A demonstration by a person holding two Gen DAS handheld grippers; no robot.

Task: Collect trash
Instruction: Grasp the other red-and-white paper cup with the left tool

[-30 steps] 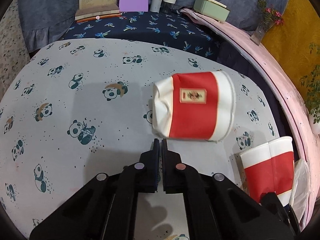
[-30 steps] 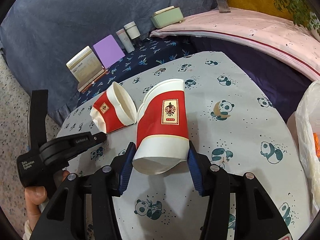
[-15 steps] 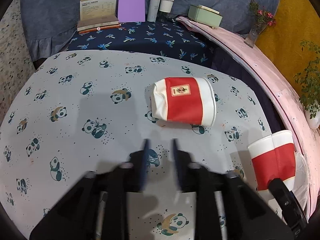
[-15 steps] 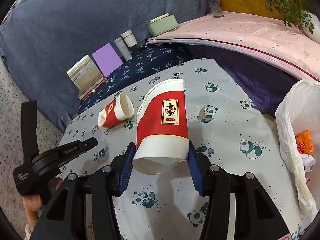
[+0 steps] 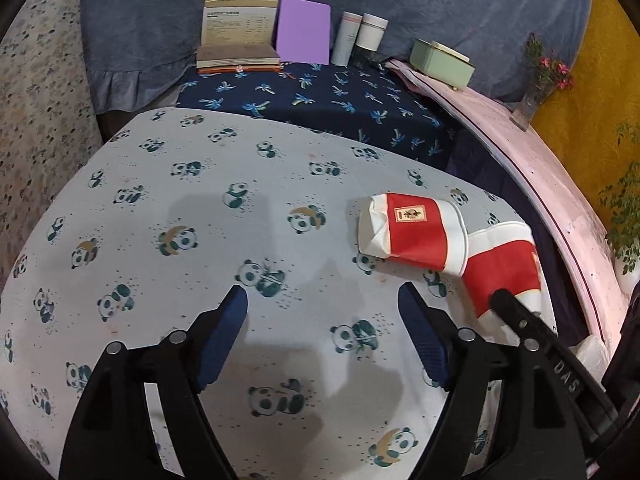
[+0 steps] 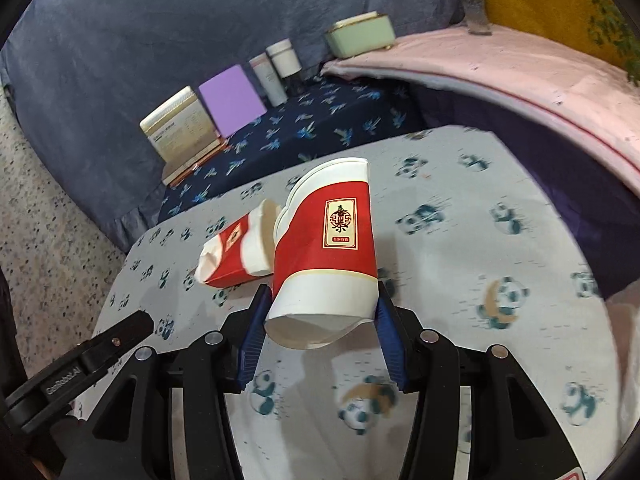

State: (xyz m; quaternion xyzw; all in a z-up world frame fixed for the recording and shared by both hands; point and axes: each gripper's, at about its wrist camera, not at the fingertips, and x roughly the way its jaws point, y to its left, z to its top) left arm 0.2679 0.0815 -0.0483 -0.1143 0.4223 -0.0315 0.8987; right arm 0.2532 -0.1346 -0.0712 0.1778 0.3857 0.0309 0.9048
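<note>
A crushed red and white paper cup lies on its side on the panda-print tablecloth, ahead and to the right of my left gripper. That gripper's jaws are opening, with only cloth between them. My right gripper is shut on a second red and white cup, held above the table with its base toward the camera. The same held cup appears at the right of the left wrist view, just beside the lying cup.
Along the back, on a dark blue palm-print cloth, stand a book, a purple card, two tubes and a green box. A pink ledge curves along the right. A white plastic bag shows at the right edge.
My left gripper went from shut to wide apart and drew back from the lying cup. The right gripper swung the held cup toward the lying one, and the bag slid out of its view.
</note>
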